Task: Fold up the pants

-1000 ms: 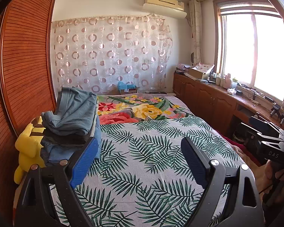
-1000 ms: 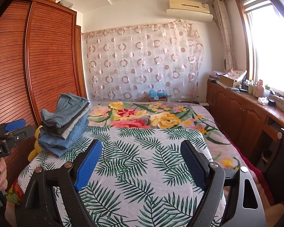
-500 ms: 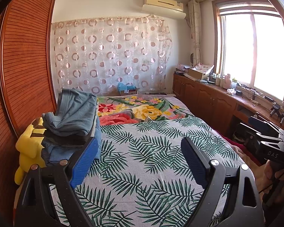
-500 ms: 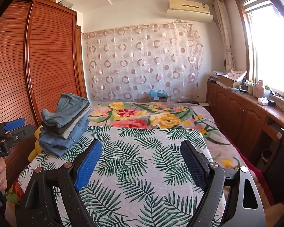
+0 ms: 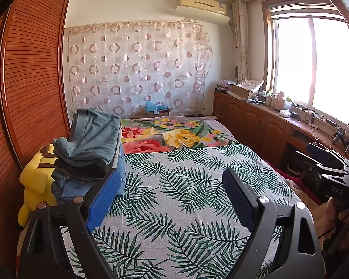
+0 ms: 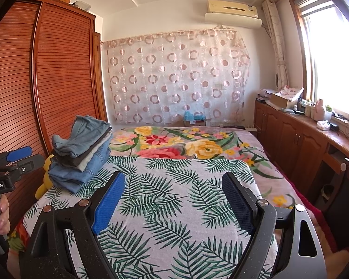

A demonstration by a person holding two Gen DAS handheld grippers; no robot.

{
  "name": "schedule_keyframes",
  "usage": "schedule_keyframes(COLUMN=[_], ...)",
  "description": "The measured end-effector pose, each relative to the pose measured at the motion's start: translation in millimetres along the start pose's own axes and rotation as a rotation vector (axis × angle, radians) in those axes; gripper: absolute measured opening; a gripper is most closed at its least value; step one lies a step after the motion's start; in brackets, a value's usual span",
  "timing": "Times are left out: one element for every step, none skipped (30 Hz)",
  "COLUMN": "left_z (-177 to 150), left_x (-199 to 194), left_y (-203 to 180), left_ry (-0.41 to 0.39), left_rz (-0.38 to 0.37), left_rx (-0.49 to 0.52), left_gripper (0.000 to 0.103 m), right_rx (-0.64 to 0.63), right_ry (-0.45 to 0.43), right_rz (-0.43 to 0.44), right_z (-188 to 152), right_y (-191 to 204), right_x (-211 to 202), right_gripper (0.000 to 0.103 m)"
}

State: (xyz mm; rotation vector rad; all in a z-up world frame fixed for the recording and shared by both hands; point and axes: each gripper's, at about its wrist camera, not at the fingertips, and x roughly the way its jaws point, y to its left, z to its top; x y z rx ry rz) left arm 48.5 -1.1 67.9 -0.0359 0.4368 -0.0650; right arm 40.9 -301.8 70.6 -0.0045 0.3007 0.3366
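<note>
A stack of folded pants [image 5: 90, 153] [image 6: 81, 153], mostly blue denim with a grey pair in the middle, sits at the left edge of the bed. My left gripper [image 5: 172, 183] hovers open over the palm-leaf sheet [image 5: 186, 197], with the stack just beyond its left finger. My right gripper [image 6: 173, 186] is also open above the same sheet [image 6: 174, 209], nothing between its blue pads. The left gripper's handle [image 6: 7, 169], held by a hand, shows at the left edge of the right wrist view. The right gripper's body [image 5: 330, 174] shows at the right edge of the left wrist view.
A yellow plush toy [image 5: 35, 181] is wedged between the stack and the wooden wardrobe [image 5: 23, 93]. A floral blanket [image 5: 174, 134] covers the far half of the bed. Wooden cabinets [image 6: 302, 144] with clutter on top run under the window on the right.
</note>
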Motion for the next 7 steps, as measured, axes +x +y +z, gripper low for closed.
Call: schedule_keyframes(left_z=[-0.5, -0.4, -0.9, 0.1, 0.6, 0.0, 0.0], left_x=[-0.1, 0.0, -0.1, -0.6, -0.7, -0.5, -0.6], left_y=[-0.6, 0.0, -1.0, -0.2, 0.6, -0.3, -0.1], left_ry=[0.000, 0.000, 0.001, 0.001, 0.001, 0.001, 0.001], left_rz=[0.000, 0.000, 0.000, -0.001, 0.000, 0.000, -0.001], left_rx=[-0.001, -0.001, -0.001, -0.001, -0.001, -0.001, 0.000], left_gripper=[0.090, 0.090, 0.090, 0.090, 0.090, 0.090, 0.090], right_rx=[0.001, 0.001, 0.002, 0.003, 0.003, 0.002, 0.003], right_ry=[0.000, 0.001, 0.002, 0.002, 0.002, 0.002, 0.002], right_rz=[0.000, 0.000, 0.000, 0.000, -0.001, -0.001, -0.001], right_z=[-0.2, -0.3, -0.3, -0.4, -0.9, -0.9, -0.8], right_y=[-0.2, -0.1, -0.4, -0.5, 0.4, 0.8, 0.8], right_x=[0.4, 0.5, 0.8, 1.0, 1.0, 0.9, 0.9], right_gripper=[0.086, 0.086, 0.086, 0.086, 0.086, 0.086, 0.086])
